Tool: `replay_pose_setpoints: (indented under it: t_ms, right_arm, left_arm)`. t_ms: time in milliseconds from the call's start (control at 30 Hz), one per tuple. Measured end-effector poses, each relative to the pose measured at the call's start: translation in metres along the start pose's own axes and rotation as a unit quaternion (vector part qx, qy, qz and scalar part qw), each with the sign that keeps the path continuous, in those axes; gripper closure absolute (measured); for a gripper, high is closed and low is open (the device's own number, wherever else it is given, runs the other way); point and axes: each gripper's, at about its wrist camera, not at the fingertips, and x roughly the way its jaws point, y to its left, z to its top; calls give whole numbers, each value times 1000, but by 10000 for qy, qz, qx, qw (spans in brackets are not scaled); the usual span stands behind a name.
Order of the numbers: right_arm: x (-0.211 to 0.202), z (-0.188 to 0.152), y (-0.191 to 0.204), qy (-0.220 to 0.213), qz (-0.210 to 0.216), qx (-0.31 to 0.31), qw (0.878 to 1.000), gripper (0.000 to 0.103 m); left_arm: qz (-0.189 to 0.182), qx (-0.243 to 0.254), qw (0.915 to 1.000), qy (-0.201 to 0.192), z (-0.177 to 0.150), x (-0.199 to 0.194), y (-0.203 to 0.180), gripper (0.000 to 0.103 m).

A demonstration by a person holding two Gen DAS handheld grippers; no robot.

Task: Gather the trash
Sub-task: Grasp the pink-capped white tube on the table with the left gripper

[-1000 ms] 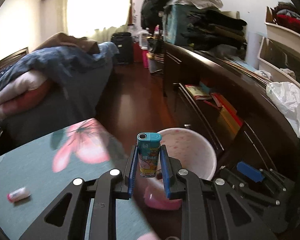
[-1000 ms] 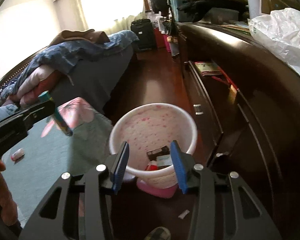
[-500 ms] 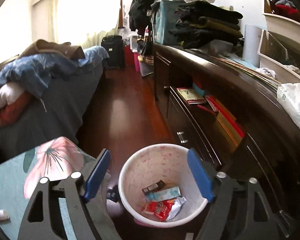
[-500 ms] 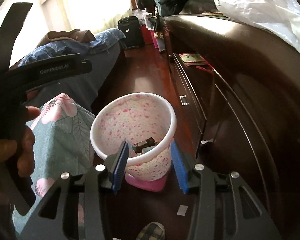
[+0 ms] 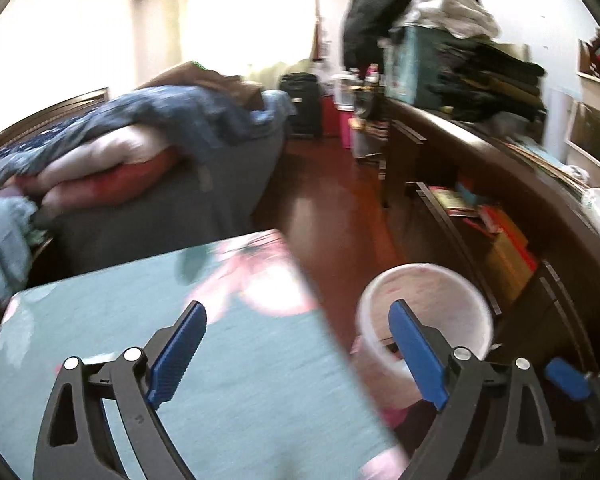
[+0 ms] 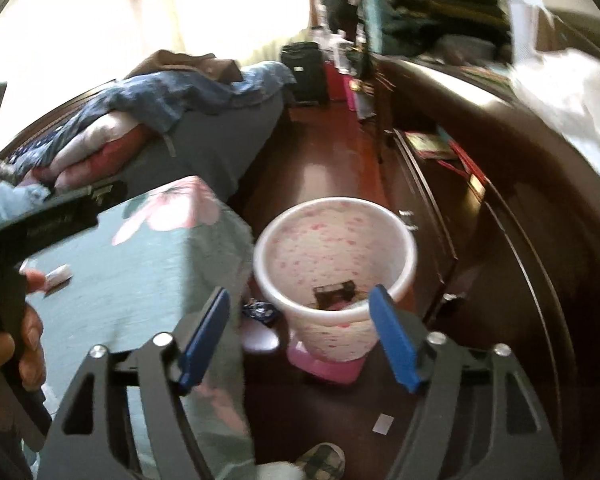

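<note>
Only the right wrist view shows wrappers inside the speckled pink bin [image 6: 334, 248] (left view blurred). Both the left gripper [image 5: 296, 344] and the right gripper [image 6: 300, 330] have jaws spread, empty.

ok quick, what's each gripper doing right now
Left gripper: open, holding nothing, over the teal floral cloth.
Right gripper: open, empty, by the pink-speckled white bin.

The right tool [image 6: 298, 332] hangs with its blue fingers spread wide and empty above a pink-speckled bin [image 6: 334, 264] on the floor, which holds some packets. Left of it, a small wrapper [image 6: 58, 275] lies on the floral worktop [image 6: 140, 272].
</note>
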Motion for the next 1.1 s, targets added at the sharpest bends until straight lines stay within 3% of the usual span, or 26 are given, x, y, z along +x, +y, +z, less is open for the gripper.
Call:
replay_pose_setpoints:
  t_ms: [167,233,367,433,667,800,867,1100]
  right_arm:
    - [-13,-2,54,-11,345,-481,9982,23]
    - [-17,-4,77,-11,484,-719,9962,23]
    - [-19,-8,110,23,704,-1029,9922,23]
    - [-19,-11,123,50,772,-1155,9903,23]
    - [-14,-12,138,132,890,-1275,9878,23]
    - [-11,-13,138,175,917,-1213,9882,23]
    - [-10,-13,137,196,937,-1179,9884,23]
    - [-18,-16,137,190,1020,-1145,9880,23]
  left_arm:
    - [691,-520,9962,105,-24,-16,74,4]
    - [916,-875,9914,324,-32,-10,108,4]
    - [1073,-1527,9806,600,-46,12,160,4]
    - [1077,-1626,9781,722,-50,26,172,4]
    - [1026,-1587,9779,892,-54,60,184,4]
    - [1081,-1483,9748,1269,-53,77,182,6]
    - [1088,-1525,9730,1345,-56,77,183,17]
    - [1007,-1651,9729,1271,-63,58,189,17]
